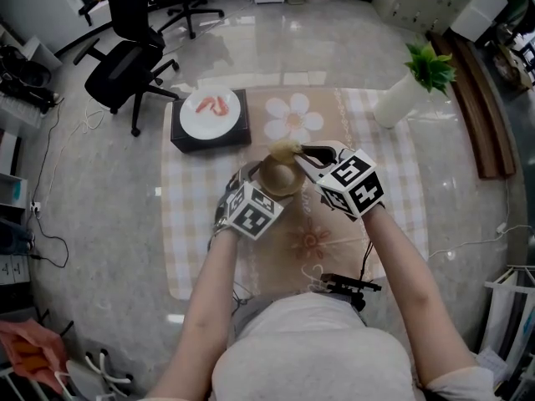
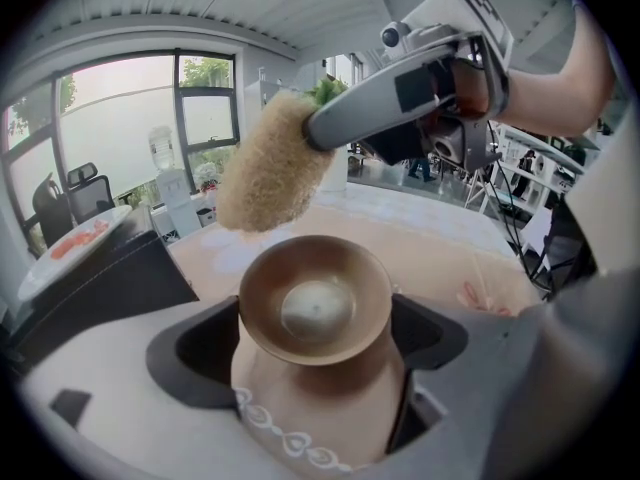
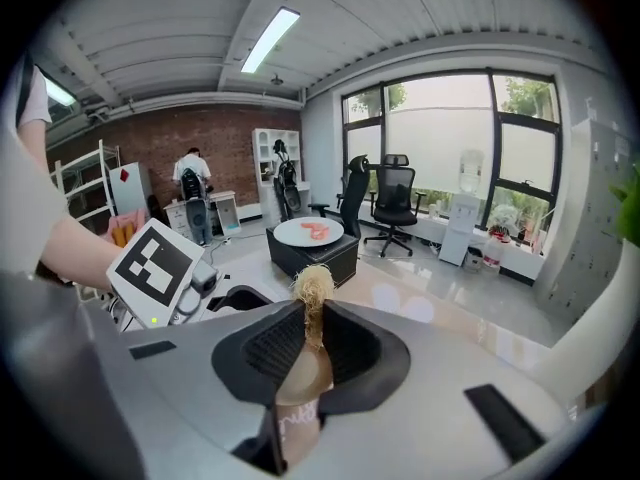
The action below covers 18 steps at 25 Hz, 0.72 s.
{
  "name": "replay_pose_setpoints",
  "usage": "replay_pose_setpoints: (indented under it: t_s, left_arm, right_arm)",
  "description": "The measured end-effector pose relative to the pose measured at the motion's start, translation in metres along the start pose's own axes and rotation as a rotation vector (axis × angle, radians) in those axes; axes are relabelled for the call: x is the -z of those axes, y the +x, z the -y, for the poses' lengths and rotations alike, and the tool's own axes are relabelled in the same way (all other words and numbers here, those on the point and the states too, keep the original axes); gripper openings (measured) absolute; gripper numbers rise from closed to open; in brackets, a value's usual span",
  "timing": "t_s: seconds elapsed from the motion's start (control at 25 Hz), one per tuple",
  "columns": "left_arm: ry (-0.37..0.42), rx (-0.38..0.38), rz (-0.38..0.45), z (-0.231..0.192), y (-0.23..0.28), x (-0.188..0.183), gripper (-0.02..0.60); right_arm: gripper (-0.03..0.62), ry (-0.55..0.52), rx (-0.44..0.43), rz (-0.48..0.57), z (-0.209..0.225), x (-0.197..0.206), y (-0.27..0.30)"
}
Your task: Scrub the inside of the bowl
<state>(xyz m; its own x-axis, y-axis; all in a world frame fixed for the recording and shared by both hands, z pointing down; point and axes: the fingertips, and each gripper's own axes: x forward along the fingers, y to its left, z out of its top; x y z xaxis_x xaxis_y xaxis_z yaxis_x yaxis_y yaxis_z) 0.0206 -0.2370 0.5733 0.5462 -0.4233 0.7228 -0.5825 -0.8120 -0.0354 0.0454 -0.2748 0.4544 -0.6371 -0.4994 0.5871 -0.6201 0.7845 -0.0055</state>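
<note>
A small tan bowl with a pale patch at its bottom sits between the jaws of my left gripper, which is shut on it. In the head view the bowl is held above the middle of the table, with my left gripper below it. My right gripper is shut on a straw-coloured loofah scrubber. The scrubber hangs just above the bowl's far rim, apart from it. From the head, the scrubber pokes out left of my right gripper.
A checked tablecloth with flower prints covers the table. A black box with a white plate of pink food stands at the back left. A white vase with a green plant stands back right. Office chairs are beyond.
</note>
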Motion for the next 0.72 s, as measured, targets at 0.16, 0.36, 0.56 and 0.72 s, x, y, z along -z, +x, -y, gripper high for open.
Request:
replay_pose_setpoints:
  t_s: [0.16, 0.36, 0.56, 0.72]
  left_arm:
    - [-0.008, 0.0, 0.003, 0.0, 0.001, -0.001, 0.469]
    - [-0.012, -0.002, 0.006, -0.001, 0.002, -0.002, 0.469]
    - [-0.031, 0.001, 0.014, -0.002, 0.001, -0.004, 0.469]
    - [-0.023, -0.001, 0.009, -0.002, 0.002, -0.003, 0.469]
  right_arm:
    - [0.057, -0.034, -0.045, -0.06, -0.007, 0.004, 0.015]
    - [0.057, -0.085, -0.068, -0.133, -0.011, 0.012, 0.033]
    - [0.057, -0.103, -0.064, -0.144, -0.006, 0.01, 0.042]
    - [0.057, -0.151, -0.052, -0.163, -0.001, 0.01, 0.041]
